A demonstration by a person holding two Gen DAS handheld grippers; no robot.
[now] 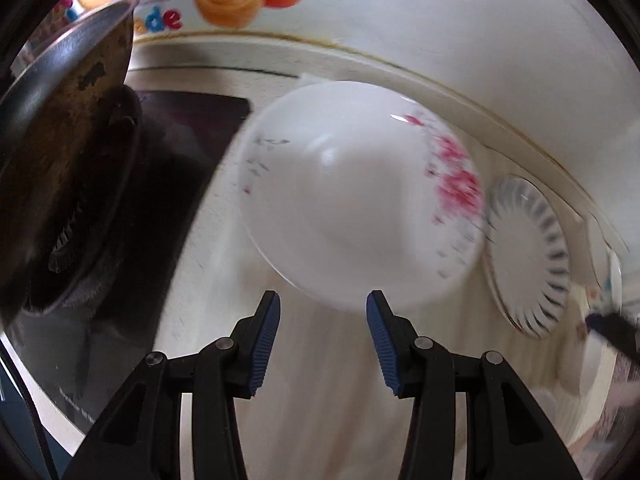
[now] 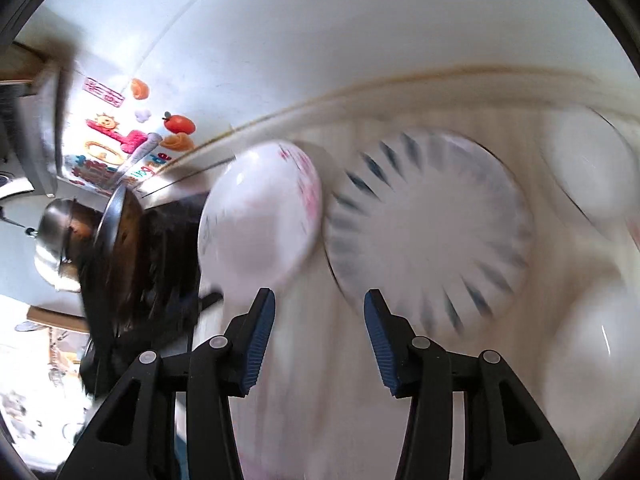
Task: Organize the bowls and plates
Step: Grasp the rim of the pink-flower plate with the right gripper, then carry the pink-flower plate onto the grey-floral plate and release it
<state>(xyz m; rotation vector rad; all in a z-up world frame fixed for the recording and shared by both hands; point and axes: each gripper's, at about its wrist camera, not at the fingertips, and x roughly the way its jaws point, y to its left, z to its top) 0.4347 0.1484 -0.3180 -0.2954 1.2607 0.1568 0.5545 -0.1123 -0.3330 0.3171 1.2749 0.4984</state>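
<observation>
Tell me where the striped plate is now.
The striped plate lies on the counter, ahead of the right tongs, touching or overlapping the pink-flowered bowl on its left.

Right gripper (image 2: 319, 312) jaws apart, striped plate (image 2: 430, 232) blurred, seemingly ahead

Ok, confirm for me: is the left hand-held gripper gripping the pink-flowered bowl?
No, the left hand-held gripper is open, short of the pink-flowered bowl.
</observation>
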